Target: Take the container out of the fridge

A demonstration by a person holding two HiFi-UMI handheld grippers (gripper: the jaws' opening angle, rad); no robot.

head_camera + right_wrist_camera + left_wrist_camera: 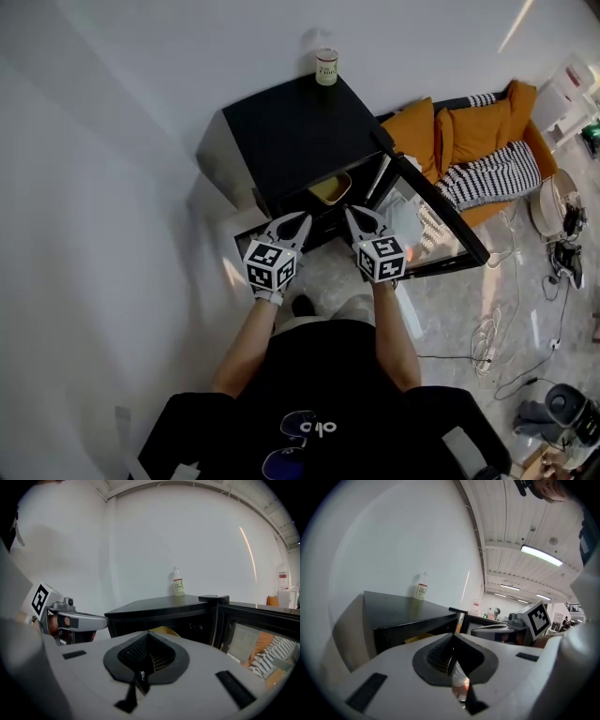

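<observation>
A black mini fridge (291, 141) stands against the white wall with its glass door (436, 220) swung open to the right. Inside it, at the top, sits a yellow container (330, 187), also seen as the container (417, 638) and the container (164, 630). My left gripper (302, 219) and right gripper (351, 215) hover side by side just in front of the opening, short of the container. The left gripper (451, 639) and right gripper (149, 637) are both shut with nothing between the jaws.
A small bottle (325, 67) stands on the fridge top near the wall. To the right is an orange sofa (487, 141) with striped cushions. Cables (497, 328) trail over the floor at the right. The white wall runs close on the left.
</observation>
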